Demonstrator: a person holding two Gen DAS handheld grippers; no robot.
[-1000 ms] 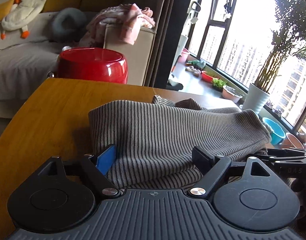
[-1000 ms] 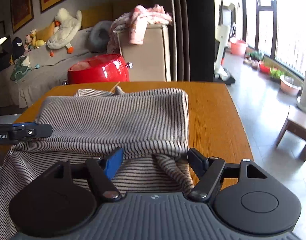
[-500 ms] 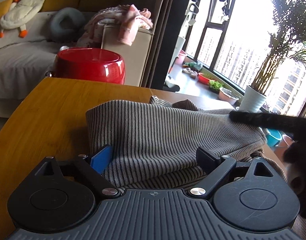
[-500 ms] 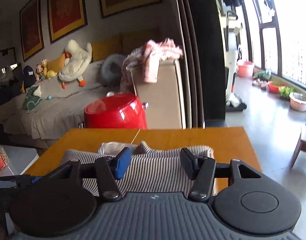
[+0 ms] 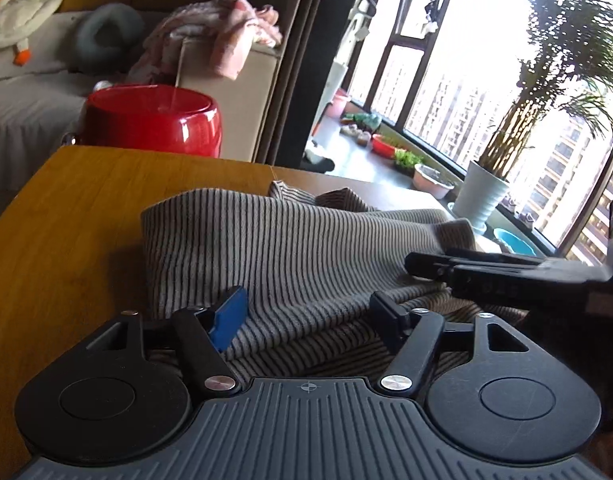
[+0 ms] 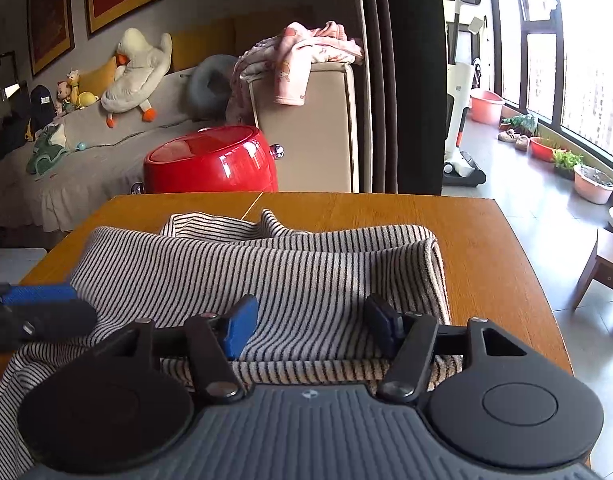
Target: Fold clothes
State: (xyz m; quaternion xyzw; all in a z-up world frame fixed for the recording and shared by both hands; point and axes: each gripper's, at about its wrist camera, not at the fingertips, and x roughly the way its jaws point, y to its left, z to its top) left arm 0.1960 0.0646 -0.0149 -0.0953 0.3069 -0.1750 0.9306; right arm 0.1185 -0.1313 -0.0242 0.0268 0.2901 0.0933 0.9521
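Note:
A striped knit garment (image 5: 290, 248) lies folded in layers on the wooden table (image 5: 74, 232); the same garment (image 6: 266, 272) fills the near table in the right wrist view. My left gripper (image 5: 306, 312) hovers low over its near left part, jaws closing, fabric lying between the pads without being pinched. My right gripper (image 6: 310, 322) sits over the near right part, jaws opening, fabric between them but not pressed. Each view shows the other tool from the side: the right gripper (image 5: 466, 272) and the left gripper (image 6: 38, 312).
A red round container (image 6: 210, 164) stands just beyond the table's far edge, with a beige chair draped in pink clothes (image 6: 306, 60) behind it. The table's right edge (image 6: 522, 264) drops to the floor, where a small stool (image 6: 602, 268) stands.
The right gripper lifted and pulled back half a second ago, then came down onto the garment again. The left gripper stayed in place and its jaws narrowed.

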